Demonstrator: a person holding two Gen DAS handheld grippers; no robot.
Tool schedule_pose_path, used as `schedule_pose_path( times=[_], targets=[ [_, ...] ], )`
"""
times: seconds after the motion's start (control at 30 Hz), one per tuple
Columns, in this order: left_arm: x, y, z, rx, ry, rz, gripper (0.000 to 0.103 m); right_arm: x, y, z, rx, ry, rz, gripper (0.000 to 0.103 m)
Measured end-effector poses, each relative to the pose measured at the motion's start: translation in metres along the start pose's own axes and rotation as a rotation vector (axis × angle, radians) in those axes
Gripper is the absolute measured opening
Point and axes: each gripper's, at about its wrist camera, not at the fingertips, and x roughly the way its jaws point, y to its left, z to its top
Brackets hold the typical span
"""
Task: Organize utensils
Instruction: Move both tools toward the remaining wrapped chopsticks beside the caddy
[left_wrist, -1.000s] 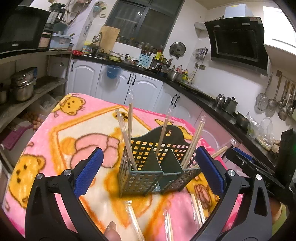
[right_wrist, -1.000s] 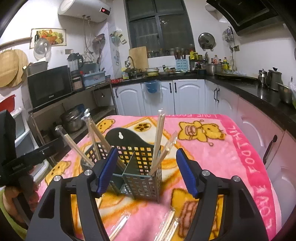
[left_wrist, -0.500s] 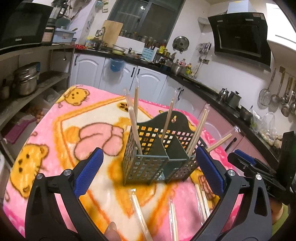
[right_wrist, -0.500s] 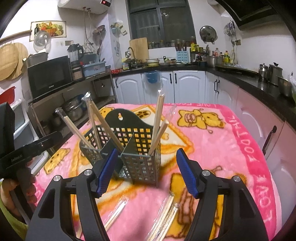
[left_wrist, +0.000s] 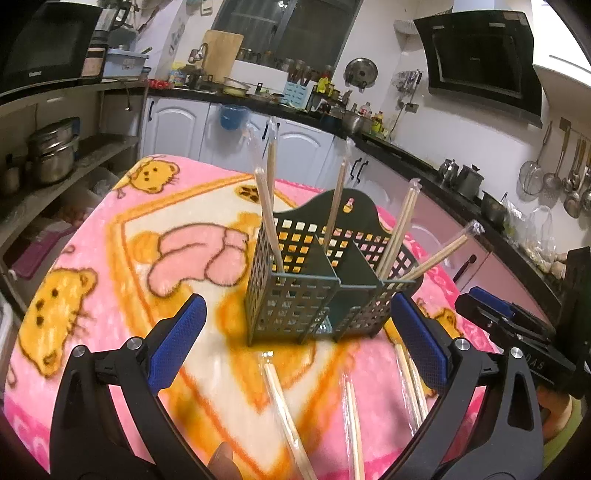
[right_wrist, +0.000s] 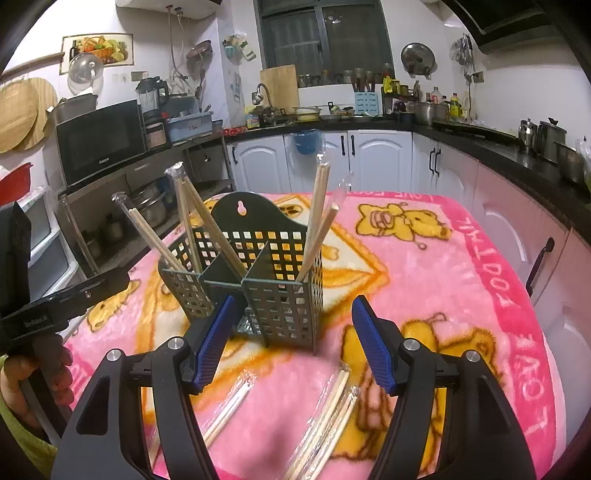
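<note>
A dark green perforated utensil caddy (left_wrist: 317, 288) stands upright on the pink blanket, with several wrapped chopstick pairs (left_wrist: 267, 206) leaning in its compartments. It also shows in the right wrist view (right_wrist: 266, 280). More wrapped chopsticks (left_wrist: 288, 417) lie flat on the blanket in front of it, also seen from the right (right_wrist: 328, 417). My left gripper (left_wrist: 295, 343) is open and empty, short of the caddy. My right gripper (right_wrist: 291, 343) is open and empty, just in front of the caddy, above the loose chopsticks.
The table is covered by a pink cartoon-bear blanket (left_wrist: 110, 258). The right gripper's body (left_wrist: 517, 332) shows at the right of the left view. Shelves with pots (left_wrist: 51, 155) stand left; white cabinets and a dark counter (right_wrist: 369, 155) run behind.
Both grippers have drawn back and risen a little from the caddy. More of the loose chopsticks on the blanket now show. Both stay open.
</note>
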Motion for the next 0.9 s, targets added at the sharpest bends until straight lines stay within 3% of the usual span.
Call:
schedule_pose_path(
  times=[0.9],
  targets=[
    [0.036,-0.034,-0.041,0.085,0.149,-0.044,0.092,0.021,-0.027,-0.03,0.038,0.112,-0.022,0.063]
  ],
)
